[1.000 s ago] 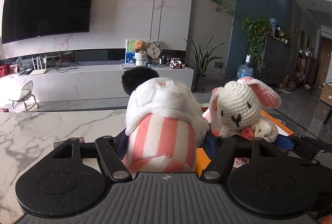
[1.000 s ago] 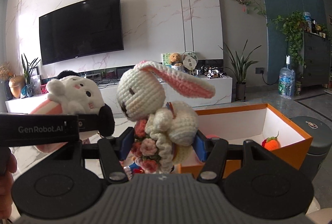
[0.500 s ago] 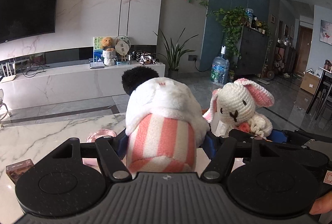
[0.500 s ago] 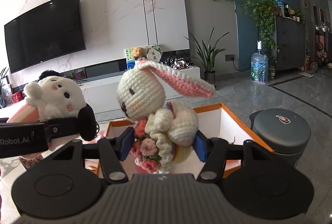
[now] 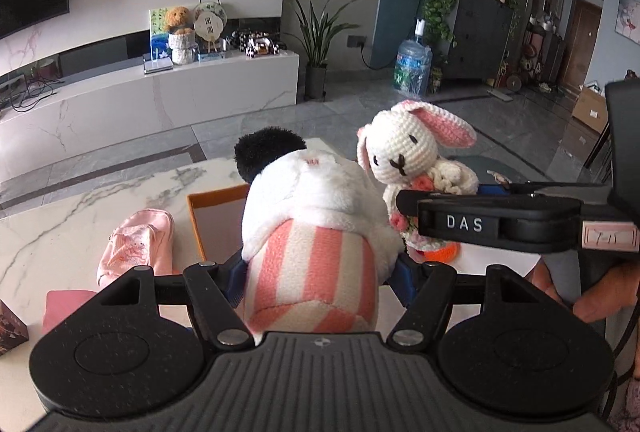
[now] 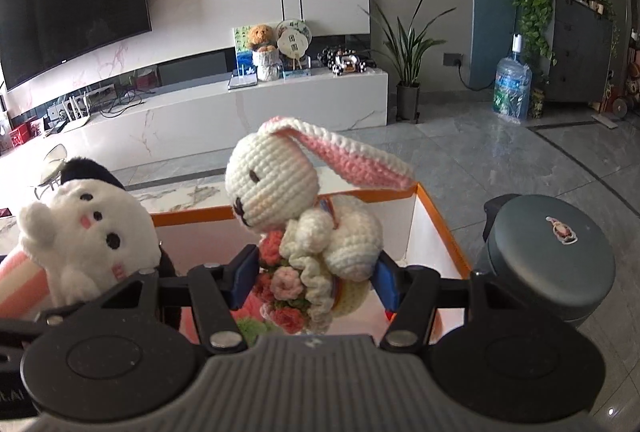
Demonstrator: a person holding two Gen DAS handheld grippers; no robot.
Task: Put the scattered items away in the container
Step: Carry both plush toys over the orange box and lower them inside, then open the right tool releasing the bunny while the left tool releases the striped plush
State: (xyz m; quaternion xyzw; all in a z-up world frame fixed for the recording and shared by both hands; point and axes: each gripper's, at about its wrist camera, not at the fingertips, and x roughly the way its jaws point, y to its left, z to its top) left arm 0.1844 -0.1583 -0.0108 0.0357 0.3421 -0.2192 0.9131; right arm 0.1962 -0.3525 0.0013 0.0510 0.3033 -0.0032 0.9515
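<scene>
Left gripper squeezing the plush toy, the white one with a pink-striped bottom and a black ear. Blue fingers pressing in on both sides of the striped part, only as far apart as the toy is wide. Hanging above the orange box, near its left wall.

Right gripper squeezing the crochet bunny, the white one with long pink ears and a bunch of yarn flowers. Blue fingers pinching the bunny's body and flowers from both sides. Also hanging above the orange box, over its white inside.

Bunny sitting just to the right of the plush toy, both above the box, close together. From the left camera, facing this way, with the black bar of the right gripper crossing in front of its flowers.

Lying inside the box: something small and orange, under the bunny.

Resting on the marble table, left of the box: a pink pouch, a flat pink thing, and a small dark box.

Standing on the floor to the right of the box: a round grey bin.
</scene>
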